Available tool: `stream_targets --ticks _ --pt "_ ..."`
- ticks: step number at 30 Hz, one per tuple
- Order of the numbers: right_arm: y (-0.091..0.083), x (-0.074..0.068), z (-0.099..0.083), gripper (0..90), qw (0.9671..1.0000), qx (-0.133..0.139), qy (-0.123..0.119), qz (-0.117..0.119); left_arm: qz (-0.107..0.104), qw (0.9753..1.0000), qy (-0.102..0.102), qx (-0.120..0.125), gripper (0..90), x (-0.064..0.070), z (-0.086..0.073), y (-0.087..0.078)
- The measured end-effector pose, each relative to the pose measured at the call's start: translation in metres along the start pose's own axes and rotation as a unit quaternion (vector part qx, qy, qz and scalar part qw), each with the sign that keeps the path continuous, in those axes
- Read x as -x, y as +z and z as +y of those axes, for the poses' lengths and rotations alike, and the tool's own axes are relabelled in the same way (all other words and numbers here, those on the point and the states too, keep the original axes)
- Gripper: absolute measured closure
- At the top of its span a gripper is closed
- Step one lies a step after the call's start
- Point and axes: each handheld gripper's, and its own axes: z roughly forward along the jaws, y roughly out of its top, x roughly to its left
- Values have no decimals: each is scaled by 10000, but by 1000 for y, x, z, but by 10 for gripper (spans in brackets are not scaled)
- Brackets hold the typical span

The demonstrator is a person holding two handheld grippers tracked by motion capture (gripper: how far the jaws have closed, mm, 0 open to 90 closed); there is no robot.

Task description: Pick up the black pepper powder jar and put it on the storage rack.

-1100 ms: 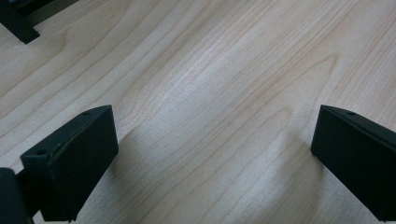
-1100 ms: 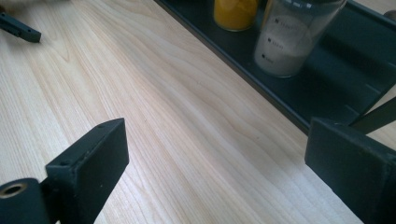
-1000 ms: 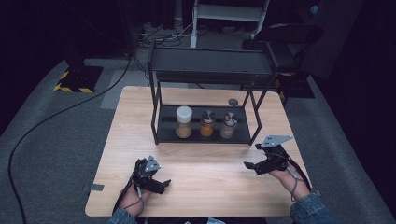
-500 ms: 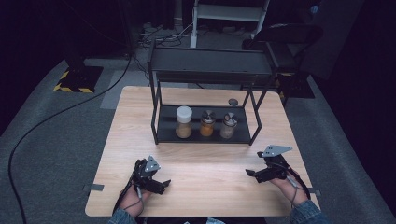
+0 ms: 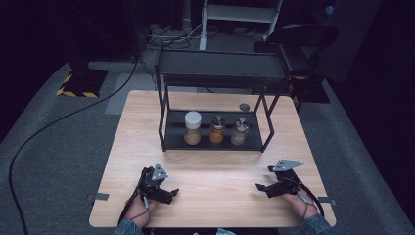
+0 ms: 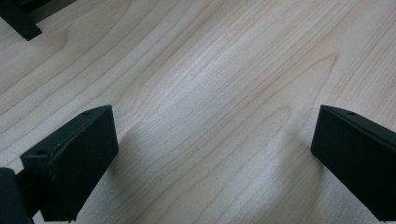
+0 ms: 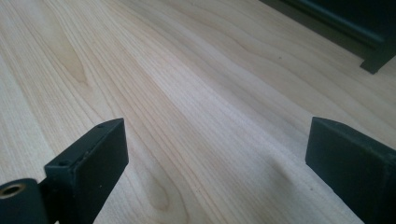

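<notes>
A black two-tier wire rack stands at the back of the wooden table. On its lower shelf stand three spice jars in a row: a white-capped jar, an orange one and a pale one. My left gripper rests low over the table's front left, open and holding nothing. My right gripper rests at the front right, also open and holding nothing. In each gripper view the jaws stand wide apart over bare wood, my left gripper and my right gripper alike.
A small round dark lid lies on the table behind the rack's right side. A rack foot shows at the upper left of the left gripper view, and the rack's base at the upper right of the right gripper view. Cables cross the grey floor.
My right gripper has drawn back toward the table's front edge and lowered. The left gripper has stayed in place.
</notes>
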Motion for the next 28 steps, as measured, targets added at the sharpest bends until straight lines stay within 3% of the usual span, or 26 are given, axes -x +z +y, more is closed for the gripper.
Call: stream_targets --ticks 6,8,28 --pt "6 -4 -11 46 9999 -42 68 -90 0 10000 -1 0 6 0 0 0" --pt "9 -10 -19 37 9996 63 -63 -255 0 10000 -6 -2 6 0 0 0" --pt "11 -9 -16 2 9997 11 -103 -212 -3 10000 -5 -1 6 0 0 0"
